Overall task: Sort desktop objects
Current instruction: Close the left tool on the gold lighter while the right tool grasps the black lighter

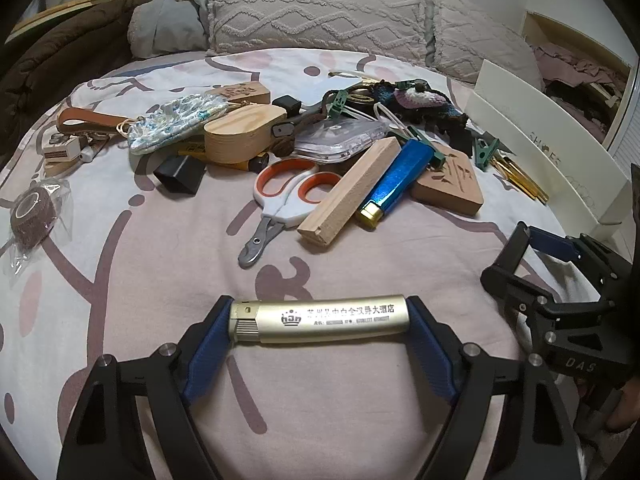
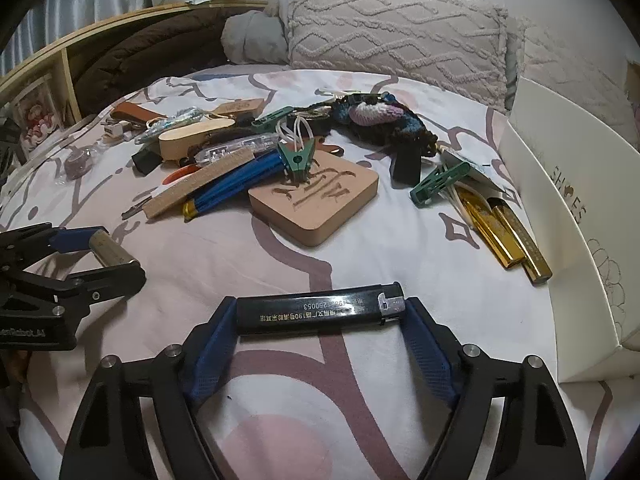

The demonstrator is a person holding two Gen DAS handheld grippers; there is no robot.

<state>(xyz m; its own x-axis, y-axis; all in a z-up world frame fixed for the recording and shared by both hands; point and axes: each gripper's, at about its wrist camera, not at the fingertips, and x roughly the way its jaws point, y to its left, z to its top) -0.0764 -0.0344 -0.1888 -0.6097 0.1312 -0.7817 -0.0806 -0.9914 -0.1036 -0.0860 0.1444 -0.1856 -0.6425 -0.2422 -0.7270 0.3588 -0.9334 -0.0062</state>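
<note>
Left gripper (image 1: 320,320) pads clamp gold lighter (image 1: 320,320) endwise, right gripper (image 2: 320,314) same w/ black lighter (image 2: 320,312).

Gold lighter (image 1: 320,319) between left gripper (image 1: 320,320) pads

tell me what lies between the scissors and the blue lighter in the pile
A wooden block lies slantwise between the scissors and the blue lighter, seen in the left wrist view.

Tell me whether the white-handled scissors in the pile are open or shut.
Shut. The scissors lie flat on the bedspread, orange-lined handle loops side by side and blades together.
</note>
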